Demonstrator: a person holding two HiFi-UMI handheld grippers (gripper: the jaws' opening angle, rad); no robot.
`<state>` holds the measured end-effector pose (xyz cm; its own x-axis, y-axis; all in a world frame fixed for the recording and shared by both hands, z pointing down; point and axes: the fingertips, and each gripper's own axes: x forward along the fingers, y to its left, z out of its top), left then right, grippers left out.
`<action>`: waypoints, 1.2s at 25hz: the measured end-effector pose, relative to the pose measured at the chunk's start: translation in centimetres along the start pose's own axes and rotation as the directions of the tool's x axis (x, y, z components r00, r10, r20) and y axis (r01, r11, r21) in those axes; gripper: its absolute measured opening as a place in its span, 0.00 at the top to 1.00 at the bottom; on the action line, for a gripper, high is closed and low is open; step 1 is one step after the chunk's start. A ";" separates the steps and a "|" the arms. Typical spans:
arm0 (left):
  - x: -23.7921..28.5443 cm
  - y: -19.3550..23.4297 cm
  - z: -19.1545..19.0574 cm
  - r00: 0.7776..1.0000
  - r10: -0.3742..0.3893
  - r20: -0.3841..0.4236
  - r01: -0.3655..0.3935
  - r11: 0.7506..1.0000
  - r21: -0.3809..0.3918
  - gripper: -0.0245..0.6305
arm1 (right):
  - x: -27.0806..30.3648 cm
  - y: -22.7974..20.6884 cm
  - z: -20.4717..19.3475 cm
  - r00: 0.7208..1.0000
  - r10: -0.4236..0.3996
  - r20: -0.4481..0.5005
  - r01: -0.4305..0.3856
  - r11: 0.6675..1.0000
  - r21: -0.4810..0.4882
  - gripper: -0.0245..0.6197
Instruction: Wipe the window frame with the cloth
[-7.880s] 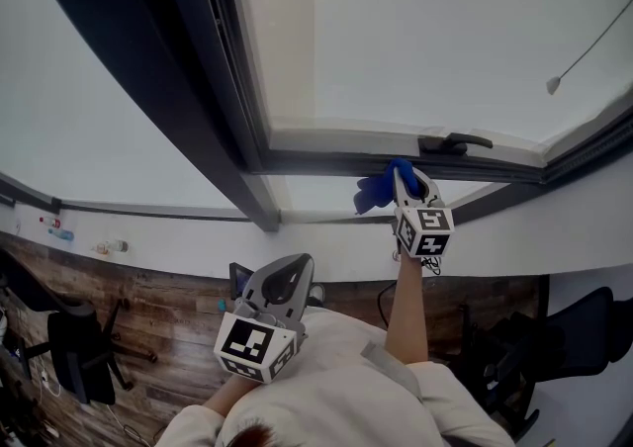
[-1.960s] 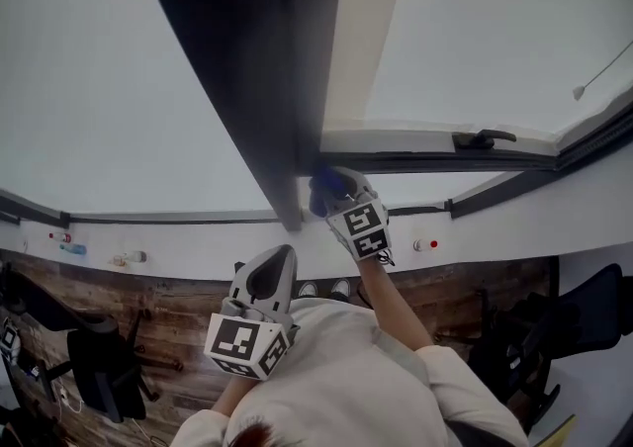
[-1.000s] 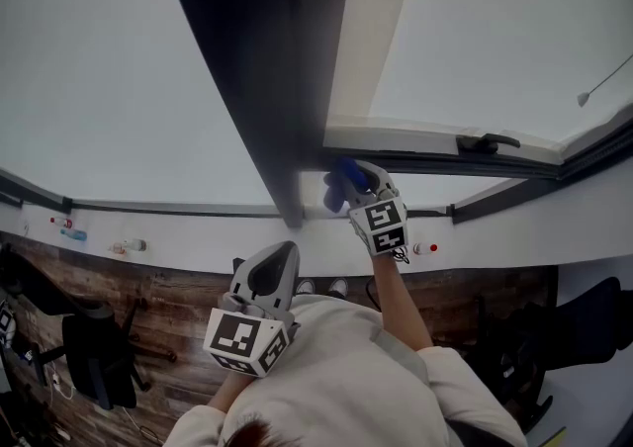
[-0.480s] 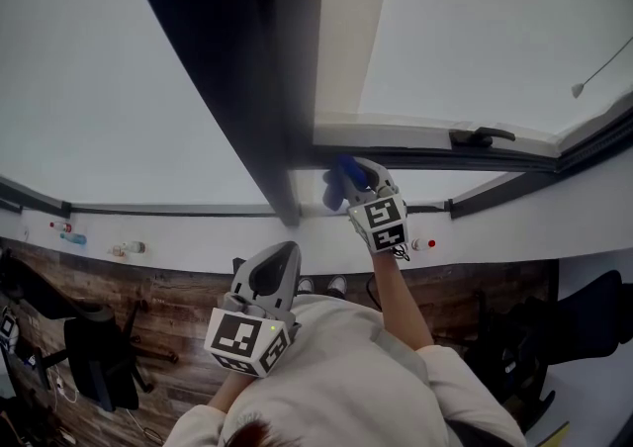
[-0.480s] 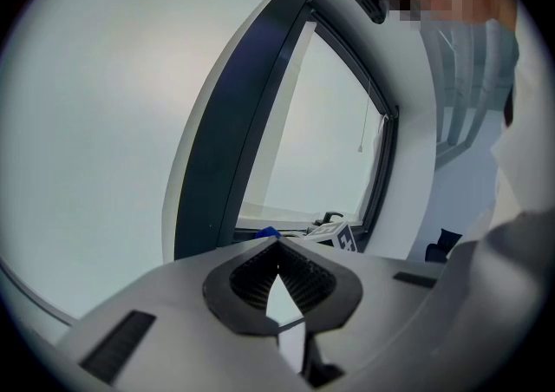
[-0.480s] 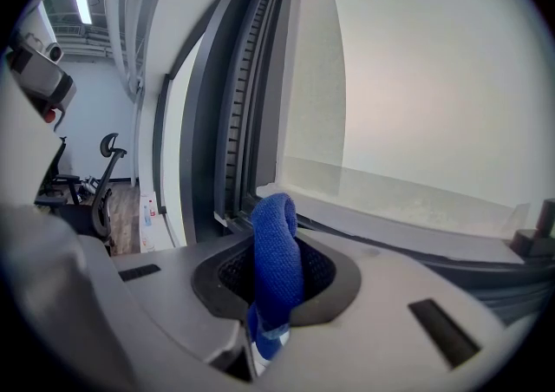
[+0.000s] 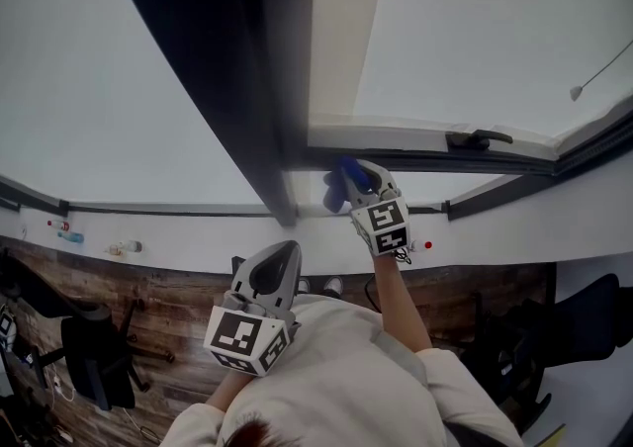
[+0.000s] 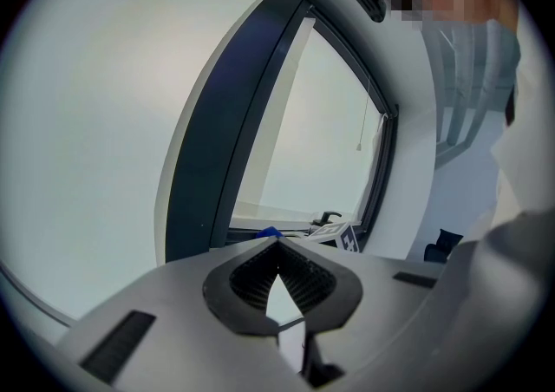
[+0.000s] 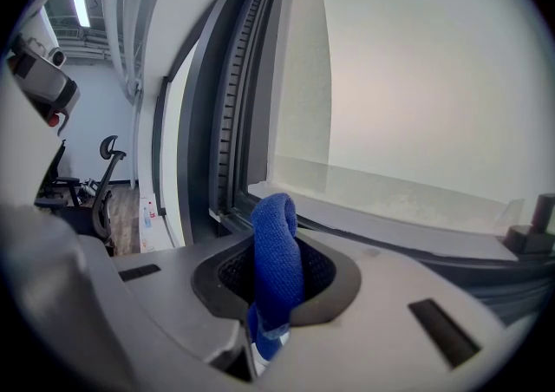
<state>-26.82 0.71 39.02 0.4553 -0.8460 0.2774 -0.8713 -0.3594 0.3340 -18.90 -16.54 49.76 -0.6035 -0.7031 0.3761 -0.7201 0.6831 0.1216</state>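
Observation:
A blue cloth (image 7: 339,184) (image 9: 276,253) is pinched in my right gripper (image 7: 358,178) (image 9: 274,295), which is shut on it. The cloth's folded end presses against the dark bottom rail of the window frame (image 7: 406,157) (image 9: 232,130), close to the corner where the rail meets the thick dark upright post (image 7: 242,89). My left gripper (image 7: 280,255) (image 8: 277,253) hangs low near the person's chest, shut and holding nothing, well away from the frame. From the left gripper view the cloth (image 8: 267,231) shows as a small blue spot at the rail.
A black window handle (image 7: 479,138) sits on the rail to the right of the cloth. A blind cord pull (image 7: 576,92) hangs at far right. The white sill wall (image 7: 198,232) runs below, and office chairs (image 7: 94,366) stand on the wood floor.
Since 7.9 s ago my right gripper has carried the cloth left along the bottom rail to the corner, then eased slightly right. It has barely moved in the last half second. The left gripper stays put.

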 end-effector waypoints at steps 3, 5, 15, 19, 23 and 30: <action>0.5 -0.1 0.0 1.000 -0.001 0.000 0.001 1.000 0.000 0.95 | -0.1 -0.4 -0.2 1.000 0.006 0.004 -0.006 1.000 0.005 0.88; 0.8 -0.3 0.0 1.000 -0.005 -0.001 0.005 1.000 0.001 0.95 | -0.2 -0.5 -0.3 1.000 0.012 0.007 -0.012 1.000 0.006 0.88; 2.1 -1.5 0.1 0.999 -0.034 -0.005 0.034 0.999 0.005 0.95 | -0.8 -1.3 -0.6 1.000 0.019 0.003 -0.019 1.000 0.007 0.88; 2.7 -2.0 0.1 0.999 -0.044 -0.007 0.044 0.999 0.008 0.96 | -1.2 -2.0 -0.7 1.000 0.014 0.004 -0.014 1.000 0.010 0.88; 2.9 -2.2 0.2 0.999 -0.049 -0.008 0.049 0.999 0.013 0.96 | -1.7 -2.6 -0.9 1.000 0.006 0.006 -0.006 1.000 0.019 0.88; 3.6 -2.7 0.2 0.998 -0.057 -0.013 0.058 0.998 0.019 0.95 | -2.2 -3.5 -1.2 1.000 -0.001 0.008 0.001 1.000 0.030 0.88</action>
<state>-22.85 -1.43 38.96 0.5068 -0.8190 0.2691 -0.8470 -0.4148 0.3325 -14.63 -17.18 49.64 -0.6053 -0.7054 0.3688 -0.7307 0.6762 0.0942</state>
